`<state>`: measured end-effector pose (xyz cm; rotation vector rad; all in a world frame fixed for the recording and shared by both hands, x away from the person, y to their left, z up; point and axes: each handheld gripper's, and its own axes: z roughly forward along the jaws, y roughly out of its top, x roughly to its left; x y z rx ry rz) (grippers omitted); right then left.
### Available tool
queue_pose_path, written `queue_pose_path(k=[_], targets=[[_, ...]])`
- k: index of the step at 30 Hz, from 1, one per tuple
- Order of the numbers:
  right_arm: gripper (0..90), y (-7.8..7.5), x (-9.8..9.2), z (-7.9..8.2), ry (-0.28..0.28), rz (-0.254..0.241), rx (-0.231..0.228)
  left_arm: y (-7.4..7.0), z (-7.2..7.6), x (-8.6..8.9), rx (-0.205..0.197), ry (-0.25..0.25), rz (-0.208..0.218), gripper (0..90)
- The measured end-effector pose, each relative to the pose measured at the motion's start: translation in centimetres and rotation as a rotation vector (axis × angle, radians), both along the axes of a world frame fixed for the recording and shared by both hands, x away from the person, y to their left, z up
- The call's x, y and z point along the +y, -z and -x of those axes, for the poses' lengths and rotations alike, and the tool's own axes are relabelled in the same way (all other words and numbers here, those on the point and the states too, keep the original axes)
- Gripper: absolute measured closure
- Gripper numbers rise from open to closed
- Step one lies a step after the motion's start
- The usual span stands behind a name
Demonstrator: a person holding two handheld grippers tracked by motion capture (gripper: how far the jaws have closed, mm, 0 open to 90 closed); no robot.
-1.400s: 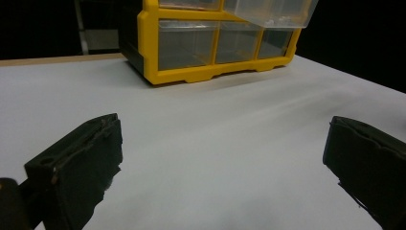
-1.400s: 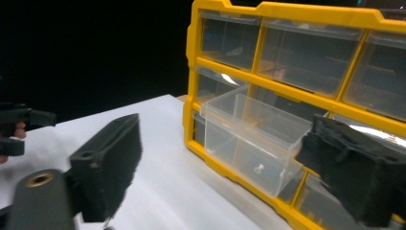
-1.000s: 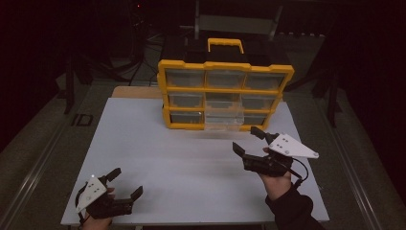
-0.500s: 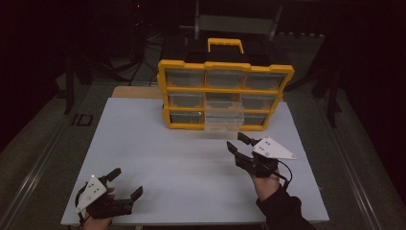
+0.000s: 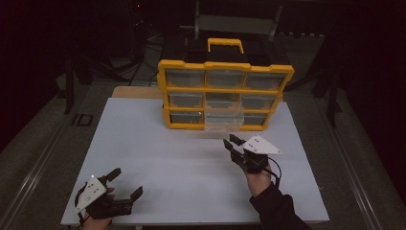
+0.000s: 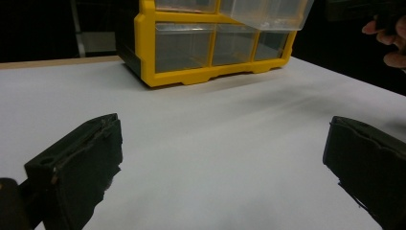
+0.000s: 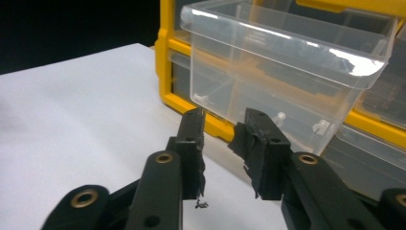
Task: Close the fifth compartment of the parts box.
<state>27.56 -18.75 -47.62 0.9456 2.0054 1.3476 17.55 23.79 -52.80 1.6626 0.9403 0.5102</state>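
No brand, label or lettering is readable anywhere, not on the organizer and not on the grippers.

Starting closest in: the left gripper [image 5: 125, 186] sits at the near left corner of the table [image 5: 143, 143], jaws spread wide with just bare white surface between them. Ahead of those jaws and well apart is the yellow organizer [image 6: 143, 52], with the pulled-out clear drawer [image 6: 265, 13] up and to the right.

The right gripper [image 5: 231, 145] is farther in, held by a hand [image 5: 258, 181] in a dark sleeve. Its jaws have just been closing and now stand at a narrow gap with nothing between them. In the right gripper view the clear drawer [image 7: 287, 67] is just beyond and above the fingertips [image 7: 192, 125], near but not touching as far as I can tell. It sticks out from the bottom row, middle slot of the organizer [image 5: 225, 93].

The surface is a plain white board. Behind the organizer there's a strip of wood [image 5: 136, 92]. The room past that is really dark, only some stands and cables faintly visible.
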Motion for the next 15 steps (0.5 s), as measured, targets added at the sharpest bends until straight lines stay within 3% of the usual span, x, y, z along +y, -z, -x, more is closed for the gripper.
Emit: queue_pose_path(k=[15], targets=[[88.2, 0.6, 1.1, -2.7, 0.071, 0.052, 0.022, 0.0, 0.0, 0.0, -0.001, 0.004, 0.008, 0.0]])
